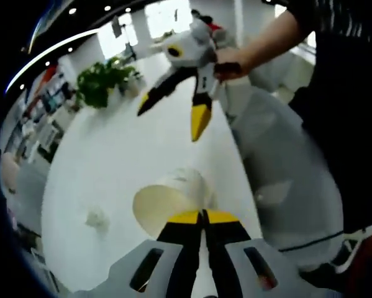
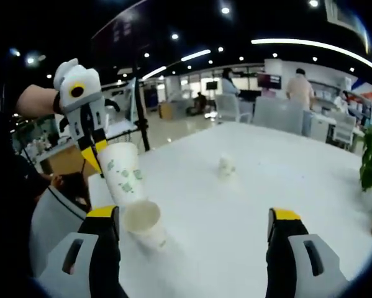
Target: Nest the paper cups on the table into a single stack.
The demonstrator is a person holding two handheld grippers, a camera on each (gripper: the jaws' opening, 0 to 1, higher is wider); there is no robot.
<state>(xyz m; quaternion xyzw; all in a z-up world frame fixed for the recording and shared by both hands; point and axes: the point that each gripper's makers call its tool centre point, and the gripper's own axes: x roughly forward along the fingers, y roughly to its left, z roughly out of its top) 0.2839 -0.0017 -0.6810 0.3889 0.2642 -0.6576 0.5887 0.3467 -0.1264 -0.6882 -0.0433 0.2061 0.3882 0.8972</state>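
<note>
Gripping a paper cup (image 2: pixel 122 171) held upright, mouth down, the left tool (image 2: pixel 92 155) hangs over another cup (image 2: pixel 143 222) standing mouth-up on the worktop (image 2: pixel 248 186), at eight o'clock of the spread, empty right tool (image 2: pixel 195 223).

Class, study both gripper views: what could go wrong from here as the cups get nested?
1. The left gripper pinches the held cup only at its rim, tilted; it may slip or crumple.
2. The cup on the table sits near the table edge; a push could knock it off.
3. The right gripper is open and steadies nothing.
</note>
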